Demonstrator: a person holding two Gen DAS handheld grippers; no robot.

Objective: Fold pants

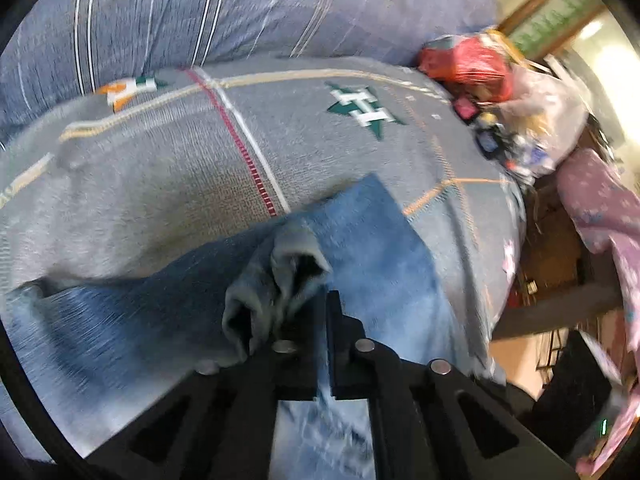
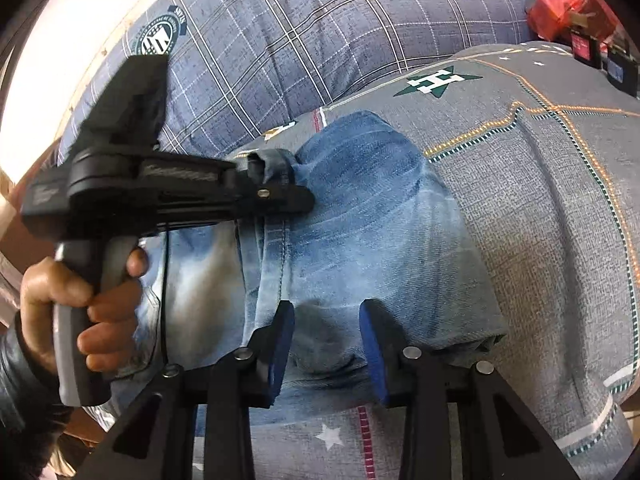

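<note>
1. A pale plastic bag (image 1: 536,120) sits at the far edge of the bed beside a red bag (image 1: 468,66); small packets spill at the pale bag's mouth, too blurred to name.
2. The jeans (image 2: 360,216) lie on the grey bedspread (image 2: 540,208) of the bed, in front of a blue checked quilt (image 2: 320,28).
3. The left tongs (image 1: 320,320) are closed on a bunched, rolled edge of the jeans; the denim fills the gap between the jaws.
4. The right tongs (image 2: 326,344) stand wide apart over the near end of the jeans, with cloth between the blue pads (image 2: 370,344) but no clamp on it.
5. Only the right view shows the person's hand (image 2: 76,312) on the left tool's grey grip; only the left view shows the pink cloth (image 1: 600,208) hanging at the bedside.
6. In the right view the jeans run long from the near tongs away toward the quilt, the seam along that line.
</note>
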